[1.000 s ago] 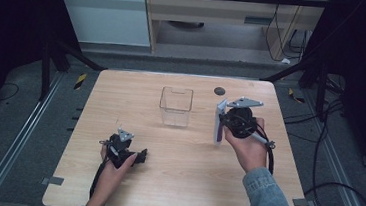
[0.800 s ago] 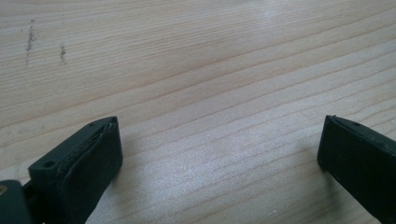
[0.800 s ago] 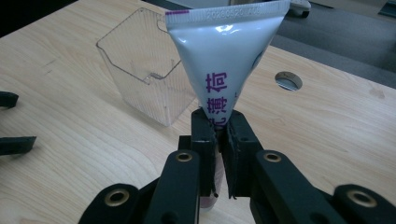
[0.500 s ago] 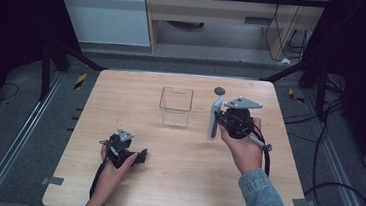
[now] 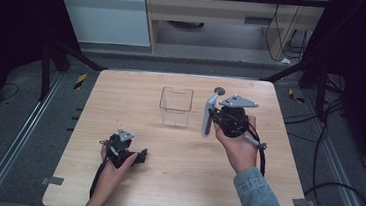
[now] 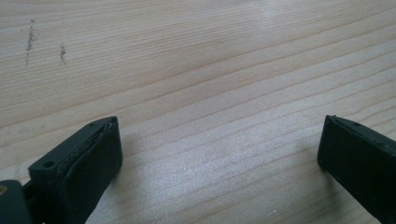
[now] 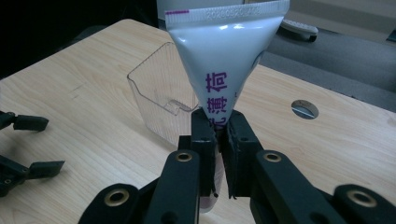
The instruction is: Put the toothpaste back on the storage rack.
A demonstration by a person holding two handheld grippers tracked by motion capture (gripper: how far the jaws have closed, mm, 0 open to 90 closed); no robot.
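A white squeeze tube point(image 5: 207, 117) with purple characters point(image 7: 224, 51) stands upright in my right gripper point(image 5: 213, 120), whose jaws are shut on its lower part point(image 7: 217, 140). It hangs above the table, just right of a clear plastic bin point(image 5: 175, 106) that is open-topped and looks empty point(image 7: 161, 93). My left gripper point(image 5: 134, 155) rests low on the wooden table point(image 5: 189, 184) at the front left. Its jaws stand wide open over bare wood point(image 6: 219, 158), with nothing between them.
A small round hole point(image 5: 219, 90) point(image 7: 304, 109) sits in the tabletop behind the tube. The left gripper's open jaws point(image 7: 32, 144) lie at the left of the right gripper view. Cables point(image 5: 333, 196) run on the floor to the right of the table.
My right gripper has carried the tube a little to the left, closer to the clear bin. The left gripper has stayed where it was.
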